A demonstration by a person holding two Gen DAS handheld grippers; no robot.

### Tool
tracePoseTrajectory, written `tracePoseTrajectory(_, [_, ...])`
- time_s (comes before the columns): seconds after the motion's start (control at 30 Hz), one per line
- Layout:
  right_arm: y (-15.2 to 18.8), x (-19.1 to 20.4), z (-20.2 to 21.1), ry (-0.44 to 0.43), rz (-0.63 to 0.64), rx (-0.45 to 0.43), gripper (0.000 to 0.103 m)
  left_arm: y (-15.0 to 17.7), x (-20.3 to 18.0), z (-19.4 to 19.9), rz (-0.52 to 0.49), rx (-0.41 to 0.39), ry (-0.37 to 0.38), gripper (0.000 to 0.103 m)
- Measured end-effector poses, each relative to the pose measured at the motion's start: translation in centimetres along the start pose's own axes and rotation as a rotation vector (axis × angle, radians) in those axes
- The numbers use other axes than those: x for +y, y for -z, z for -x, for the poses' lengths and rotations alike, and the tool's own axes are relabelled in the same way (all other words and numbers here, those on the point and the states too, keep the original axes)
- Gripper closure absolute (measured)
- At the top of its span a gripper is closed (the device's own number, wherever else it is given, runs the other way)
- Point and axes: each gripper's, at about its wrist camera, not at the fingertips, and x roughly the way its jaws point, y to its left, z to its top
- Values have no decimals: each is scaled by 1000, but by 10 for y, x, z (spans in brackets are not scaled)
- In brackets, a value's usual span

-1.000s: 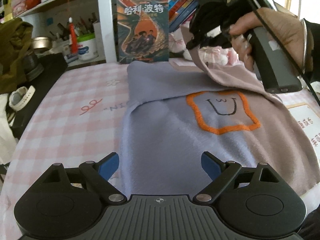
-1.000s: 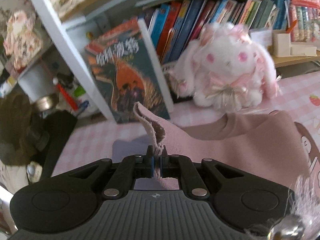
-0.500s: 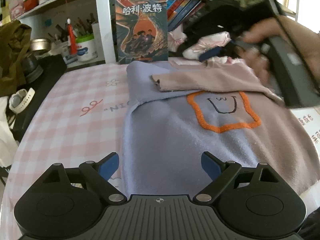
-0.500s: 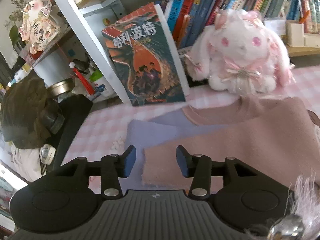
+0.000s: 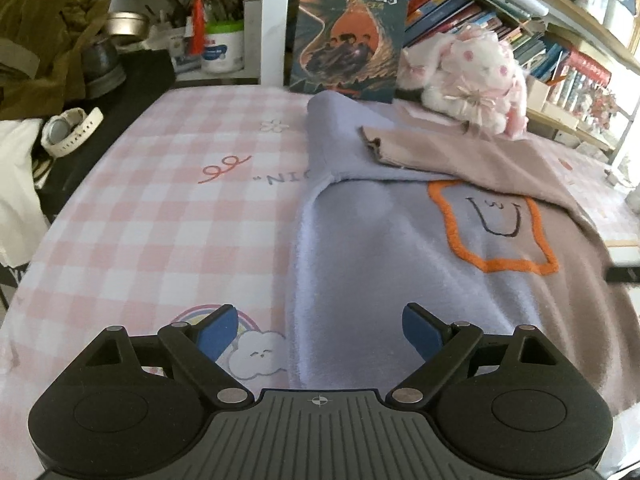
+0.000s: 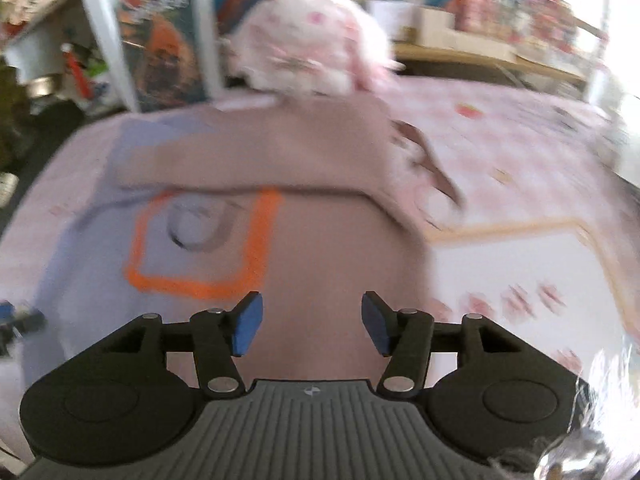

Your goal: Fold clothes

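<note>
Sweater [image 5: 380, 248], soft, limp fleece, lies flat on the checked tablecloth [image 5: 160, 208], pink sleeve [image 5: 460, 152] folded across. Left gripper [image 5: 320, 330] wide open, empty; right gripper [image 6: 312, 326] opening, empty. Best gripped at near hem corners.

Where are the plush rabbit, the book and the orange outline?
plush rabbit [image 5: 472, 76], left wrist view, on its body.
book [image 5: 348, 28], left wrist view, on its cover.
orange outline [image 5: 452, 236], left wrist view, on its left edge.

Left tool [image 5: 318, 330] gapes wide, empty; right tool [image 6: 311, 324] opening, nothing between
</note>
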Motion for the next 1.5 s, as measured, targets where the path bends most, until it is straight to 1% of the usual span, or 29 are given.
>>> tracePoseTrajectory(0.1, [18, -14, 9, 36, -19, 9, 43, 1, -5, 2, -22, -8, -12, 11])
tracePoseTrajectory(0.17, [25, -22, 13, 38, -38, 14, 41, 2, -8, 2, -19, -5, -10, 11])
tracePoseTrajectory(0.27, [32, -30, 17, 34, -41, 16, 40, 3, -12, 0, -1, 22, 10, 11])
tracePoseTrajectory(0.43, [40, -38, 22, 9, -26, 23, 40, 7, -26, 2, -6, 58, -7, 12])
tracePoseTrajectory(0.47, [42, -41, 23, 3, -24, 24, 40, 8, -28, 3, 0, 63, -7, 12])
tracePoseTrajectory(0.67, [48, -60, 28, -44, -1, 41, 41, 18, -43, 18, 61, 64, -62, 12])
tracePoseTrajectory(0.73, [50, -66, 30, -73, 11, 47, 41, 22, -50, 23, 71, 58, -70, 11])
tracePoseTrajectory(0.8, [54, -70, 33, -100, 21, 54, 41, 28, -60, 29, 58, 43, -90, 11])
tracePoseTrajectory(0.93, [65, -77, 35, -149, 19, 76, 43, 43, -77, 45, 8, -26, -126, 11])
tracePoseTrajectory(1.03, [72, -81, 37, -179, 14, 85, 43, 53, -81, 55, 4, -45, -150, 8])
tracePoseTrajectory(1.13, [78, -86, 39, -205, 1, 87, 44, 56, -75, 58, 63, -15, -160, 8])
tracePoseTrajectory(1.23, [80, -90, 42, -217, -11, 84, 48, 59, -60, 57, 175, 25, -197, 9])
tracePoseTrajectory(1.27, [81, -92, 42, -219, -16, 84, 51, 61, -55, 58, 214, 30, -214, 10])
tracePoseTrajectory(1.33, [81, -94, 43, -221, -32, 87, 56, 63, -44, 57, 275, 34, -222, 17])
tracePoseTrajectory(1.37, [81, -95, 44, -225, -42, 89, 58, 64, -40, 57, 296, 38, -217, 24])
tracePoseTrajectory(1.4, [82, -96, 44, -230, -52, 90, 59, 65, -36, 55, 310, 46, -209, 30])
tracePoseTrajectory(1.47, [82, -97, 44, -238, -77, 90, 60, 66, -30, 51, 327, 61, -193, 37])
tracePoseTrajectory(1.5, [82, -98, 45, -241, -90, 89, 61, 67, -27, 49, 332, 68, -185, 38])
